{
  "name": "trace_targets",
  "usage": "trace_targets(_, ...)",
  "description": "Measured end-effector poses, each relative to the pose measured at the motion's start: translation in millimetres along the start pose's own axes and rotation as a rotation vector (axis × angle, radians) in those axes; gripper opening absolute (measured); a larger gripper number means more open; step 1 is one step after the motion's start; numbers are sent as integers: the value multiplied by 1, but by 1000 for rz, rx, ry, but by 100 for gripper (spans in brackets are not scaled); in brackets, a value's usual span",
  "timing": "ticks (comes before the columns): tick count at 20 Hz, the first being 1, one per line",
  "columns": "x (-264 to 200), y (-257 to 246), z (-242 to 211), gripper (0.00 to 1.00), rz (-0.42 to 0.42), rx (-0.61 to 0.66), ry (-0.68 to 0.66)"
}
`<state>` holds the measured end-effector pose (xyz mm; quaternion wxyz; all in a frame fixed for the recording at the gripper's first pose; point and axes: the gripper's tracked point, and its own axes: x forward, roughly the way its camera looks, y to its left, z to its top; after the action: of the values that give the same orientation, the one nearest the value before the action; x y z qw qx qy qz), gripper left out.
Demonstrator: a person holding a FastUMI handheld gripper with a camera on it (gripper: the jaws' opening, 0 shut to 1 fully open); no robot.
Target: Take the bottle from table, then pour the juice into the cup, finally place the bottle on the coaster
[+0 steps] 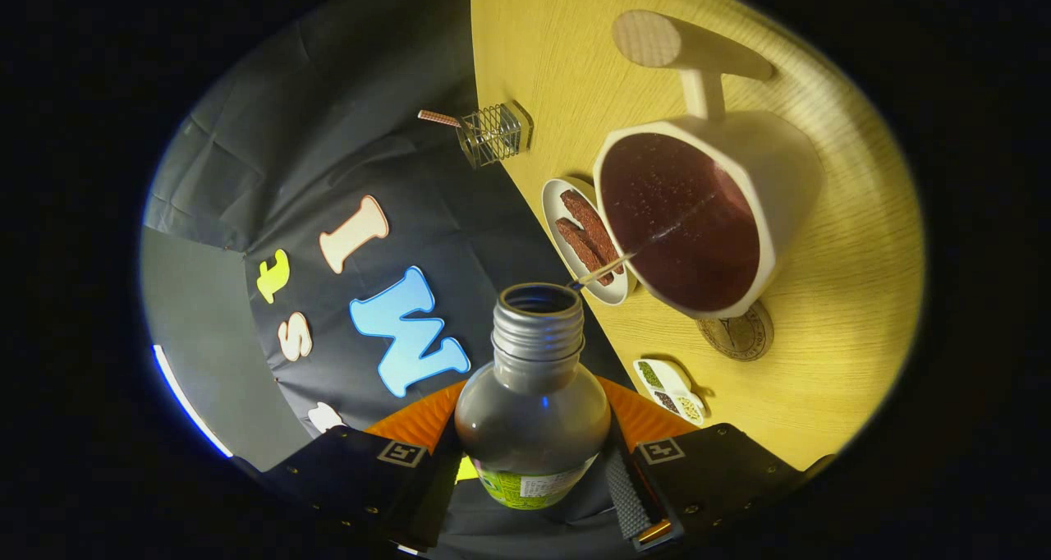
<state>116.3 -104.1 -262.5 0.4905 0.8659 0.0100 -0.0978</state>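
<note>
The claw [532, 461] is clenched around the belly of the one clear plastic bottle with a green label [532, 416], a finger pressing on each side just above the label. The whole view is rolled over, so the bottle is evidently tipped well onto its side, with its threaded, uncapped mouth aimed toward the white faceted cup [764, 190]. A thin stream of dark juice [612, 266] runs from the bottle's lip down into the cup, which already looks nearly full of deep red-brown liquid. I judge this to be late in the pour, the tilt kept shallow so that the stream stays thin and lands inside the rim.

The cup stands on the yellow wood-grain tabletop [854, 314], well in from its edge. Touching its base is the single round dark coaster with a patterned face [737, 332], probably put there so the bottle has only a short way to go once it is righted. One small white oval dish holding brown biscuit sticks [585, 240] lies between the cup and the tabletop's edge, and the stream passes above it. One white divided dish of green and brown seeds [672, 389] sits nearer the claw. One wire holder [493, 133] stands at the tabletop's far edge, and one pale wooden mallet-shaped stand [694, 51] rises behind the cup.
</note>
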Motion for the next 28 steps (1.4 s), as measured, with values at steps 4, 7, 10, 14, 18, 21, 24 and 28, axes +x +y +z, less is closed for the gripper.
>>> trace_targets(4, 4, -2, 2, 78, 2, -16, -18)
trace_targets(7, 4, -5, 7, 78, 0, -31, -38)
trace_targets(10, 1, -12, 13, 78, -14, -61, -53)
trace_targets(14, 0, -21, 12, 78, -37, -108, -44)
trace_targets(18, -2, -23, 12, 78, -44, -175, -36)
trace_targets(21, -3, -22, 10, 78, -43, -245, -22)
trace_targets(24, -6, -14, 9, 78, -17, -313, -19)
trace_targets(28, -10, -12, 3, 78, -20, -479, -7)
